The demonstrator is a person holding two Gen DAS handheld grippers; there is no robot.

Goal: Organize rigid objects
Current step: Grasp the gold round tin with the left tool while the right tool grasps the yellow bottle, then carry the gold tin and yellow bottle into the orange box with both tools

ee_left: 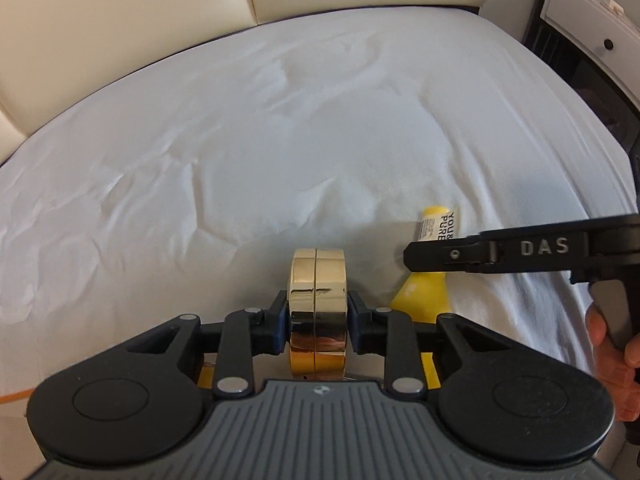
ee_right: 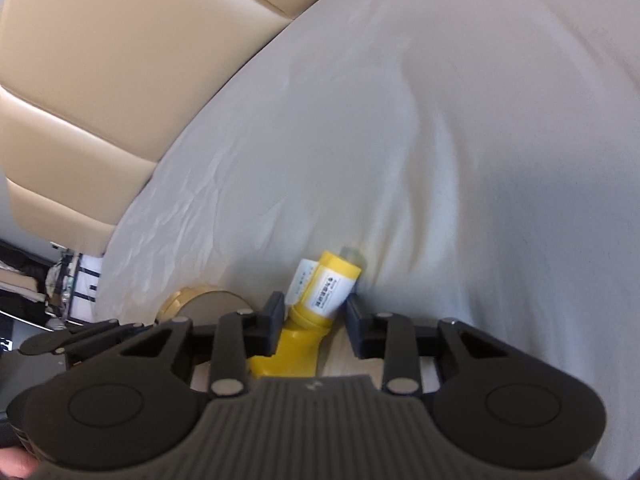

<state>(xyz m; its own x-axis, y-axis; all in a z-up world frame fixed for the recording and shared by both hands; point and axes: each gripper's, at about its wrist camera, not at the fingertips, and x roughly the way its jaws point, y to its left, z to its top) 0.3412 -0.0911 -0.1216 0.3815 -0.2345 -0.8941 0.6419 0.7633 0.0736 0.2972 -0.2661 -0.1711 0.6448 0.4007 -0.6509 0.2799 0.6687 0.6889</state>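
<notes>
Bed (ee_left: 240,128): wide open sheet is seen ahead of both tongs.
Headboard (ee_left: 120,20): the far edge of the bed is closed off.
Nightstand (ee_left: 592,20): the bed's right side is blocked.
Left tongs (ee_left: 318,312): the gap is filled by the gold tin (ee_left: 318,288).
Right tongs (ee_right: 314,316): the gap is partly taken by the yellow tube (ee_right: 324,288), with room left on its right.
Between tongs: little space is left.

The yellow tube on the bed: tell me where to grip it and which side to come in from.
Grip the yellow tube across its labelled round body, just above the neck where it narrows. Come in along its length from the flat tail end, as the right gripper is placed, one finger on each side. The body looks firm and even there; the flattened tail would likely fold. The jaws are not yet closed on it.
</notes>
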